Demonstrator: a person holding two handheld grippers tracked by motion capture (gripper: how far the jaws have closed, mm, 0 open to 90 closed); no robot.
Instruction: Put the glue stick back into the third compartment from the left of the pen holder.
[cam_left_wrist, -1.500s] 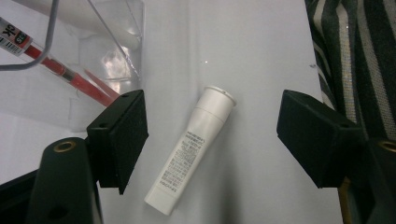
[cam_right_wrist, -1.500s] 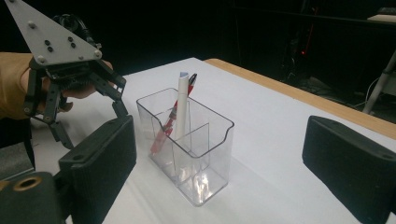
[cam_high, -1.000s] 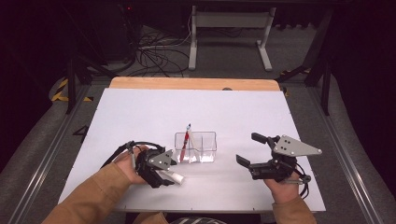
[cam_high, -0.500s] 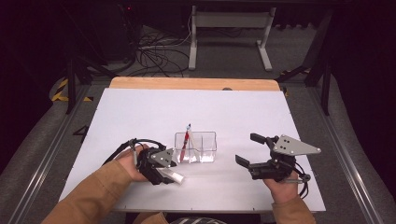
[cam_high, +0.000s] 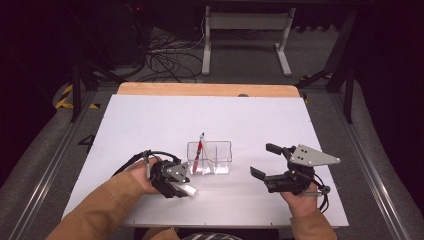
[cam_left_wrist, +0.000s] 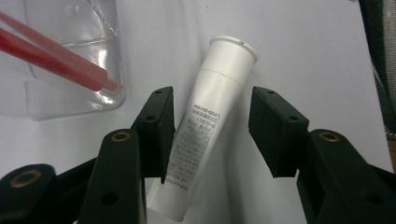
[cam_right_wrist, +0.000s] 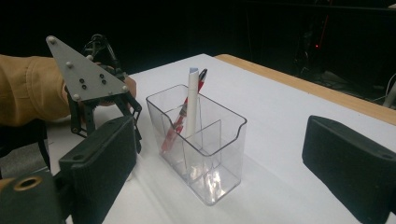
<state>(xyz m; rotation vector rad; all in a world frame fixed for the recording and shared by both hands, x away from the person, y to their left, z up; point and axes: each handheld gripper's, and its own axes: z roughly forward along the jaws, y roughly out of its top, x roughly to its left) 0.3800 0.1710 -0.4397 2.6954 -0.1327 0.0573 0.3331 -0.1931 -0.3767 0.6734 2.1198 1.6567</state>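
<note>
While the white tube (cam_left_wrist: 210, 126) lies on the white table (cam_high: 150, 120) just beside the clear organizer (cam_high: 210, 157), it is straddled, ungripped, by the closing left gripper (cam_left_wrist: 210, 135); the right gripper (cam_high: 260, 160) is held open.

Smooth white plastic tube (cam_left_wrist: 205, 126), glossy clear plastic organiser (cam_right_wrist: 198, 140), matt black tongs (cam_left_wrist: 210, 135), wood-edged table (cam_high: 210, 89)

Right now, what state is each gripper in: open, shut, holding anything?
Left gripper: jaws have just been closing around the white tube lying on the table; one pad touches it, the other is still apart, so not yet gripped.
Right gripper: open, holding nothing.
</note>
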